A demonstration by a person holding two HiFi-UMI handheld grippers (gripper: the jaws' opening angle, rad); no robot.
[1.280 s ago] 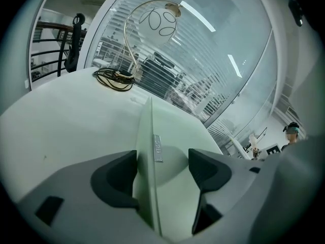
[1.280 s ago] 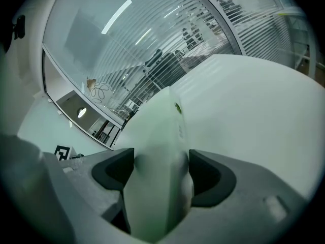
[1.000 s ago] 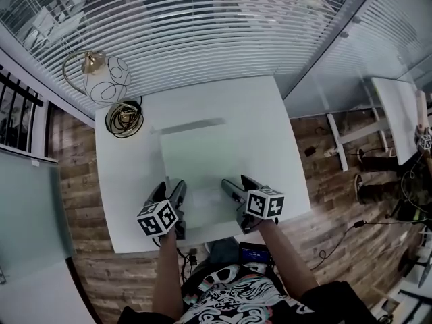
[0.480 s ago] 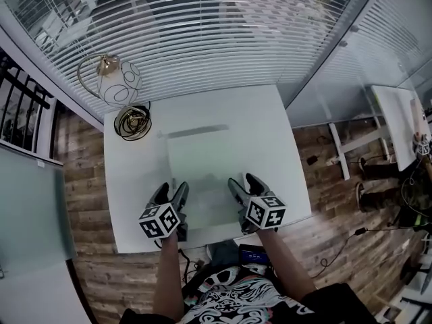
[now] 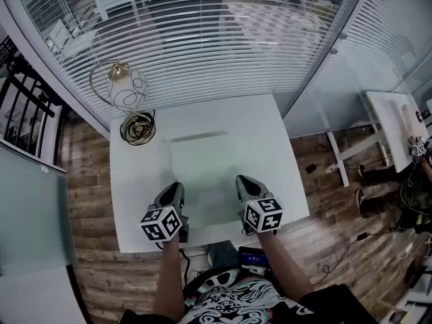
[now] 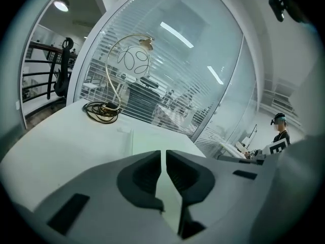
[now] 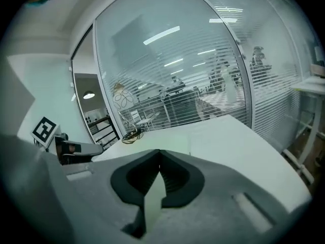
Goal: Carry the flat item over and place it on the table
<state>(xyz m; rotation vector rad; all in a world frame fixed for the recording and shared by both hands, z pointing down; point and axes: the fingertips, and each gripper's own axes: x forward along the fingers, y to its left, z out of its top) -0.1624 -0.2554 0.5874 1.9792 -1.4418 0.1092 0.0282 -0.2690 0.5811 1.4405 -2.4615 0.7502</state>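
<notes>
Left tongs (image 5: 173,189) and right tongs (image 5: 244,182) have just closed, each clenched on the near edge of the pale green sheet (image 5: 202,160), far edge apparently on the white worktop (image 5: 135,194); judged thin, light, possibly bendy, so two spaced edge grips suit.

Head view: from above the near edge, steeply down onto the whole table (image 5: 270,137), with the blinds (image 5: 202,39) on the far side.

Left gripper view: low and close over the near left of the table, along the jaws of the left gripper (image 5: 174,189) toward the lamp (image 5: 127,86) at the far left.

Right gripper view: just as low at the near right, along the jaws of the right gripper (image 5: 244,184), angled far and left.

Shared by all three: table, sheet (image 5: 202,157), lamp, blinds.
</notes>
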